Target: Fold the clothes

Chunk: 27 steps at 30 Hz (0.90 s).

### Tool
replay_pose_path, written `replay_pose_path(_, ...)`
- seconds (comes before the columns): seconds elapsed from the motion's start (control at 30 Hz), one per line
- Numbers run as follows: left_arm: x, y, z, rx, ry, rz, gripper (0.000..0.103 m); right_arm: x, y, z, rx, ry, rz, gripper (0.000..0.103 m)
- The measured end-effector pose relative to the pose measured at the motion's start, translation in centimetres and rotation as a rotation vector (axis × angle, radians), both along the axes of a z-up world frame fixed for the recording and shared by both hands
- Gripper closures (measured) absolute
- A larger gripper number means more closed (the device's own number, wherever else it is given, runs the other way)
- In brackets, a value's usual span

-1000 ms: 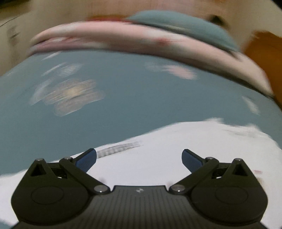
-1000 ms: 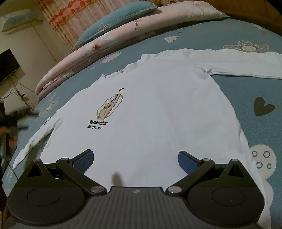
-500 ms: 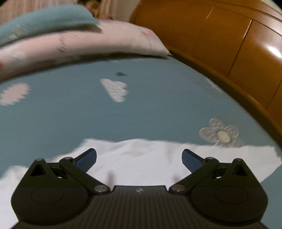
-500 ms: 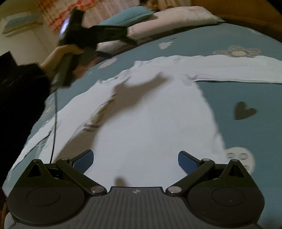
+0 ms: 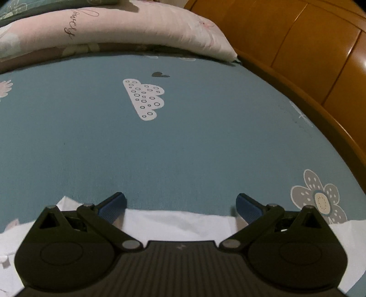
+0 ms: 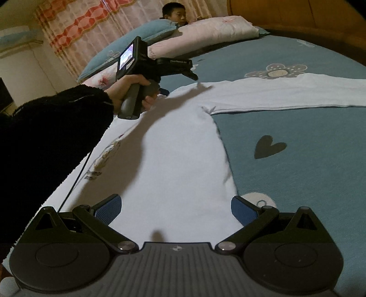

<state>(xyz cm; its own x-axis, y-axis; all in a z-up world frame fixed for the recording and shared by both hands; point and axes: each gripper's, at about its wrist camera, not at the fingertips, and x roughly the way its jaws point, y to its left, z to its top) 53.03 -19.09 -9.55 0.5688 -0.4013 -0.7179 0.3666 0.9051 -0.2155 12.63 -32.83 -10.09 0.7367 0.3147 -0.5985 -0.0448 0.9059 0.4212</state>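
A white long-sleeved shirt point(image 6: 178, 155) with a small chest print lies flat on the blue bedsheet point(image 6: 297, 173). One sleeve point(image 6: 286, 93) stretches out to the right. My right gripper point(image 6: 176, 205) is open, low over the near hem by the shirt's right side edge. A hand in a black sleeve holds my left gripper point(image 6: 180, 80) over the far shoulder, where the sleeve starts. In the left wrist view the left gripper point(image 5: 180, 205) is open, and the shirt's far edge point(image 5: 178, 224) lies between its blue fingers point(image 5: 112, 205). Neither gripper holds anything.
Pink and blue pillows point(image 6: 205, 34) are stacked along the far side of the bed, with a person behind them point(image 6: 173, 13). A wooden headboard point(image 5: 308, 57) curves round the right. The black sleeve point(image 6: 45, 148) crosses the shirt's left part.
The left gripper has swung from the shirt's left side to its far right shoulder and dropped lower. The right gripper has shifted right along the hem. Both stayed open.
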Motion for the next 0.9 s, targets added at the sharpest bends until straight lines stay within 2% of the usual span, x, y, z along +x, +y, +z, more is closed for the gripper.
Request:
replay_pose_path(0.1,-1.9,-0.5,1.4,-0.016,-0.035,-0.029,0.002,-0.1,-0.2,0.0,0.003,-0.003,-0.007,0.0)
replay_pose_path(0.23,-5.8,-1.8,2.1,-0.095,0.033,-0.172,0.001,0.0,0.0,-0.1,-0.002,-0.001,-0.004,0.0)
replay_pose_path(0.3,-6.9,-2.8,1.5,-0.094,0.06,-0.233,0.001,-0.1,0.2,-0.2,-0.005,0.0,-0.001,0.0)
replay_pose_path(0.4,-6.3,-4.1,-0.4,-0.038,0.069,-0.226,0.001,0.0,0.2,-0.3,-0.011,0.004,0.0,0.0)
replay_pose_path(0.47,-5.3,-4.9,-1.0,-0.03,0.004,-0.202,0.001,0.0,0.1,-0.3,-0.006,0.005,-0.003,0.0)
replay_pose_path(0.57,-3.8,-5.7,-0.6,0.001,-0.015,-0.152,0.001,0.3,0.1,-0.4,-0.003,0.01,-0.008,0.0)
replay_pose_path(0.67,-4.9,-5.2,0.5,-0.036,-0.003,-0.146,0.001,0.2,0.2,-0.3,0.003,0.006,0.0,0.0)
replay_pose_path(0.73,-6.5,-4.5,1.4,-0.091,0.017,-0.174,0.001,0.2,0.2,-0.3,0.004,0.005,0.0,0.0)
replay_pose_path(0.83,-8.5,-4.4,1.9,-0.188,0.089,-0.271,0.001,0.2,0.2,-0.3,0.003,0.006,-0.002,0.0)
replay_pose_path(0.9,-9.3,-5.3,1.7,-0.189,0.11,-0.316,0.001,0.3,0.3,-0.4,0.001,0.007,-0.001,0.0)
